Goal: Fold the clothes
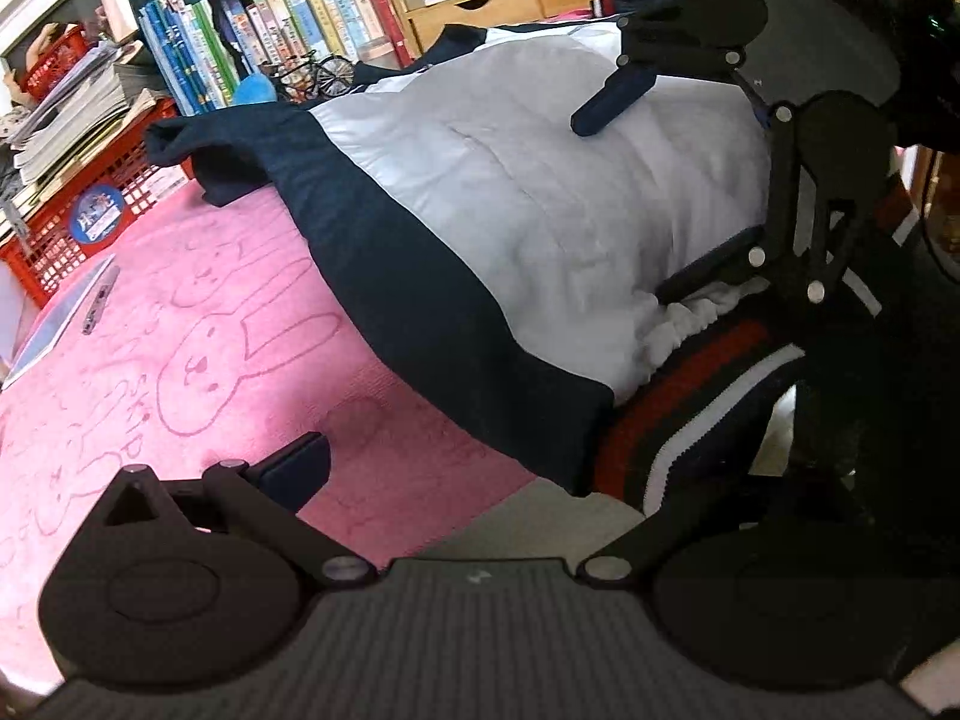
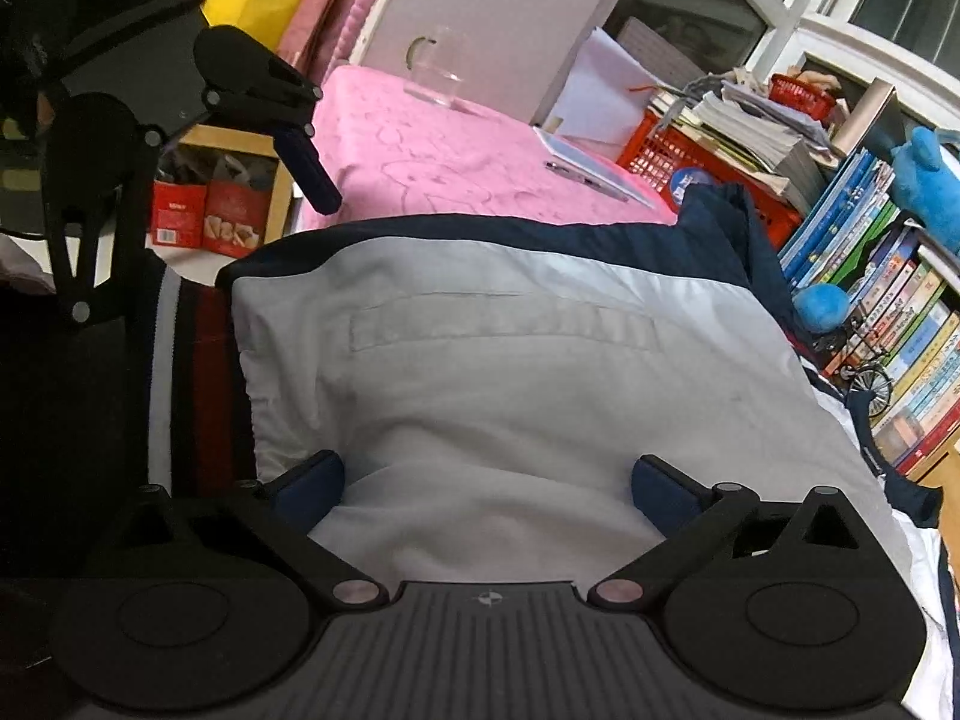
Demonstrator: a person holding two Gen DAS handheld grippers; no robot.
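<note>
My left tool (image 1: 510, 468) stands at the left edge of the navy-and-white padded jacket (image 1: 510, 192). One pad (image 1: 300, 468) shows over the pink rabbit-print cloth on the desk (image 1: 180, 330); the other finger is hidden behind the jacket's hem, so I cannot tell whether this tool is clenched or released.

The jacket lies across the desk, white panel up, navy band along its far side, and its red, white and black striped ribbed hem (image 1: 690, 414) hangs over the near desk edge. A navy sleeve (image 1: 198, 150) trails toward the red plastic crate (image 1: 60, 228) of books.

My right tool (image 2: 489, 495) is released: its two blue pads (image 2: 315, 483) stand wide apart with a raised fold of white fabric between them, not pinched. The jacket (image 2: 510, 360) fills that view, a stitched pocket flap (image 2: 498, 318) across its middle.

Judgement: the step in hand is a release after laying a fold, then a fresh grip. To do it well, I should lift the right tool clear without dragging the puffed fabric, press the bulge flat, then take hem and sleeve edge at matching points so the next fold lands square. Risk: the padded cloth springs back, and the hanging hem may pull the jacket off the desk.
</note>
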